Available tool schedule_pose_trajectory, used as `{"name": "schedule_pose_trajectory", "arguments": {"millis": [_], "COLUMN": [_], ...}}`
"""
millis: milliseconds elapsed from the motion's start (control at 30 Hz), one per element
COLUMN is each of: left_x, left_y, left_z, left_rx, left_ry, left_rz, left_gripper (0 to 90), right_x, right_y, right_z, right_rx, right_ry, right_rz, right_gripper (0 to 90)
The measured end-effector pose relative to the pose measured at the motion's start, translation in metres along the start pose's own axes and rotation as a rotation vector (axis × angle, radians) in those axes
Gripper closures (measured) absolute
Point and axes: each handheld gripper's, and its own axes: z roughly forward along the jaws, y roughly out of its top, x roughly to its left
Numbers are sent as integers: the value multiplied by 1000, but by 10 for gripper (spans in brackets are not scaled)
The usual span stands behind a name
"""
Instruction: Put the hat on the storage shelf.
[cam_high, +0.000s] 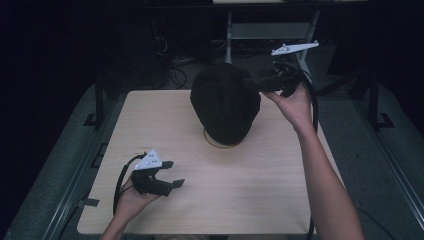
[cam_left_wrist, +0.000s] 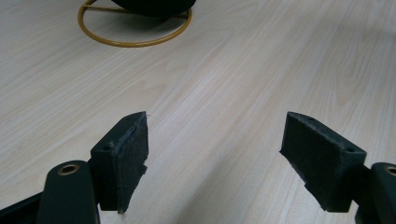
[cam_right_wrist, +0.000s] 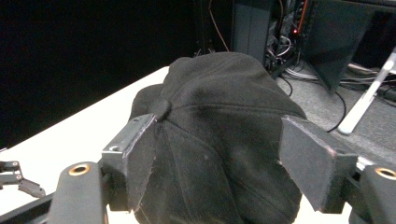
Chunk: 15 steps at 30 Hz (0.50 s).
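A black cap (cam_high: 225, 105) sits on a gold wire ring stand (cam_high: 222, 144) at the far middle of the light wooden table (cam_high: 250, 200). My right gripper (cam_high: 262, 85) is raised at the cap's right side and points at its crown. In the right gripper view the jaws stand wide apart (cam_right_wrist: 219, 158) with the cap (cam_right_wrist: 219, 116) just beyond and between them, and neither pad presses on it. My left gripper (cam_high: 172, 174) hovers low over the front left of the table, open and empty (cam_left_wrist: 215, 154). The stand's ring (cam_left_wrist: 135, 28) lies ahead of it.
Bare tabletop stretches between the left gripper and the stand. Behind the table's far edge are a metal shelf frame (cam_high: 270, 30) and loose cables (cam_high: 175, 75) on a dark floor. The right forearm (cam_high: 325, 175) crosses the table's right side.
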Motion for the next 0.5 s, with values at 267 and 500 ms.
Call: {"name": "schedule_pose_trajectory", "arguments": {"millis": [267, 500], "left_x": [0, 3], "left_y": [0, 1], "left_z": [-1, -2], "left_rx": [-1, -1], "left_ry": [5, -7], "left_rz": [4, -21], "left_gripper": [224, 216], "right_x": [-4, -2], "right_y": [-13, -24], "right_z": [-12, -19], "right_rx": [2, -1], "right_ry": [2, 33], "right_rz": [21, 32], "right_gripper": [252, 235]}}
